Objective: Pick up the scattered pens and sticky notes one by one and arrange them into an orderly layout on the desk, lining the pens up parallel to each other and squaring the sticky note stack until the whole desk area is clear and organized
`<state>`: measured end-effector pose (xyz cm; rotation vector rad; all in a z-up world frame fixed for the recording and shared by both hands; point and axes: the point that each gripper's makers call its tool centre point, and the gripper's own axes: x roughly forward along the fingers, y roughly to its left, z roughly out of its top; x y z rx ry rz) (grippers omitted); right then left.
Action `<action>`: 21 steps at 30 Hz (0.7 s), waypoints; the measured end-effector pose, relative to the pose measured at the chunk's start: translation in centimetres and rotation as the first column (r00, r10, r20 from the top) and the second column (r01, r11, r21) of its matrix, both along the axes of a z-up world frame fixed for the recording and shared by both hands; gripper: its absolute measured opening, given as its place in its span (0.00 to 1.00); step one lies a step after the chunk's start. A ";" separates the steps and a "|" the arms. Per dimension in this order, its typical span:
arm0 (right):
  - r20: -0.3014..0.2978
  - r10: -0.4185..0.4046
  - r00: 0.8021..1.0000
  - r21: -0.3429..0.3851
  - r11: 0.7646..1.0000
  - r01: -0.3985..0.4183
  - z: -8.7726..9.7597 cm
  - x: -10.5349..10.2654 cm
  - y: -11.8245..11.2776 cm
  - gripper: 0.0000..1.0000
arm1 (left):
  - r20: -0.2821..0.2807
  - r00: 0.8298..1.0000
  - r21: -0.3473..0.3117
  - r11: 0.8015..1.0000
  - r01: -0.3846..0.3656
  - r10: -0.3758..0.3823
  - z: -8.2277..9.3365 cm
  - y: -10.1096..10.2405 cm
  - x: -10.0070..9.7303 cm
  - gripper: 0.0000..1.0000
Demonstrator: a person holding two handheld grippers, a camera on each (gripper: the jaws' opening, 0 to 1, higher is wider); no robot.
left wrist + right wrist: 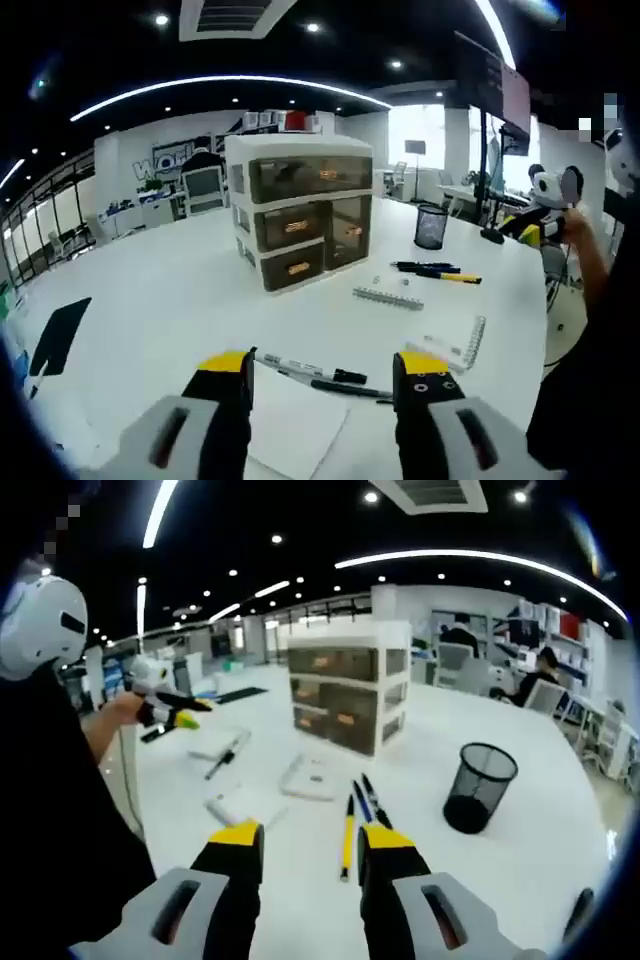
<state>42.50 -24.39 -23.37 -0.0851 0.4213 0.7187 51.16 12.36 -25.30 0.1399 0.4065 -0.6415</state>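
Now the step in hand looks like picking up the loose pens, and the left tongs (322, 372) hang wide open and empty over the white tabletop (150, 290), with a black-and-white marker pen (305, 368) and a thin black pen (345, 387) lying between the jaws. To do it well, lower straight down, close across one barrel at its middle, and lift that pen alone. The right tongs (310, 842) are also open and empty above a tidy group: a yellow-and-black pen (347, 840) and two dark pens (365, 798), nearly parallel, in front of the brown three-drawer plastic organiser (350, 695). That group also lies right of the organiser, near the black mesh pen cup (431, 226).
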 end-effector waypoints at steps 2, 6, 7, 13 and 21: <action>-0.023 -0.014 1.000 0.000 1.000 0.014 -0.6 0.0 -0.4 0.38 | -0.009 1.000 -0.002 1.000 -0.016 0.016 -0.3 0.6 -0.3 0.56; -0.041 -0.073 0.997 0.012 0.997 0.073 -1.0 -0.1 -1.3 0.40 | -0.024 0.999 0.005 0.999 -0.037 0.037 -0.9 1.1 -0.8 0.56; -0.040 -0.074 0.996 0.012 0.997 0.075 -1.0 -0.4 -1.3 0.40 | -0.026 0.999 0.004 0.999 -0.039 0.039 -1.0 1.1 -0.9 0.56; -0.069 -0.098 0.993 0.000 0.995 0.098 -2.0 -1.1 -2.1 0.39 | 0.004 1.000 -0.074 0.997 -0.011 0.011 0.4 0.1 -1.1 0.56; -0.061 -0.084 0.995 -0.070 0.994 0.080 -1.7 -1.2 -1.9 0.39 | -0.028 1.000 0.007 1.000 -0.001 0.001 -1.2 0.1 -0.9 0.56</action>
